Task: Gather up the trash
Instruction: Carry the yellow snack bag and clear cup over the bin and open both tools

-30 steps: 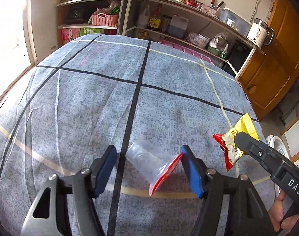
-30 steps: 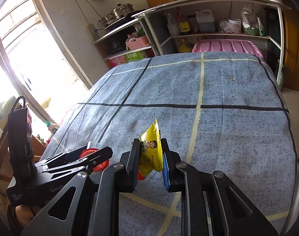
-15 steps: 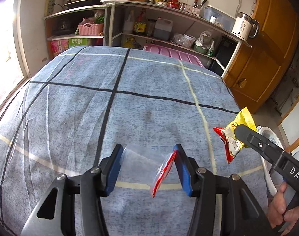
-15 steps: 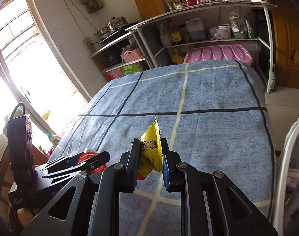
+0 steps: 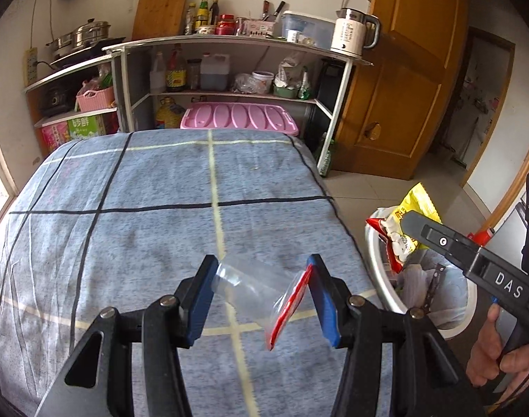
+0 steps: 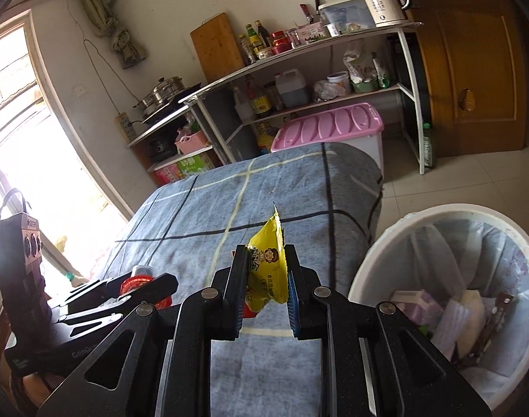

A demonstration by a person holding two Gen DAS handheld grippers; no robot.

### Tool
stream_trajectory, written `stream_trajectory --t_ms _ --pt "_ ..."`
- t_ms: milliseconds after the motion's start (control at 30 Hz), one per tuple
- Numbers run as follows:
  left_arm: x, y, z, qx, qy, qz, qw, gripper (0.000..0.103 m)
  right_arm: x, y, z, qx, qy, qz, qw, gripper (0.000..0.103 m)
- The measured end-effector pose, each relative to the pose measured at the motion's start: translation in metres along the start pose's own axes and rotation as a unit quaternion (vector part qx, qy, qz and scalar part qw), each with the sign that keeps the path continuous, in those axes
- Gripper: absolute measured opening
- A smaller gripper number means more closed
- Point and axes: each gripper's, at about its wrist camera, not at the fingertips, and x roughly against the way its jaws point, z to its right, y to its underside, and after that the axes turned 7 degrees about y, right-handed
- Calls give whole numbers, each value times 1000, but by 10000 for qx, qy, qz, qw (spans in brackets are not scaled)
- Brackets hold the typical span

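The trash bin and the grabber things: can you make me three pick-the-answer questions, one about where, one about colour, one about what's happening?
1. Where does the trash bin stand?
A. on the floor beside the bed
B. on the shelf
C. on the bed

2. What colour is the snack bag in the right gripper?
A. green
B. mostly yellow
C. blue

3. What is the left gripper doing?
A. open, with nothing in it
B. lying on the floor
C. holding a clear cup

Answers: 1 A, its white rim sits on tiles by the bed. 2 B, yellow wrapper. 3 C, the cup sits between its pads.
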Motion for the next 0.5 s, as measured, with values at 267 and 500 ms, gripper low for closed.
stream_trajectory --t_ms 267,500 --pt "-12 -8 71 -529 349 -38 9980 55 43 -1 53 -297 332 280 9986 21" --pt "-32 -9 121 -856 679 -201 9938 55 65 4 96 -542 706 324 9955 21"
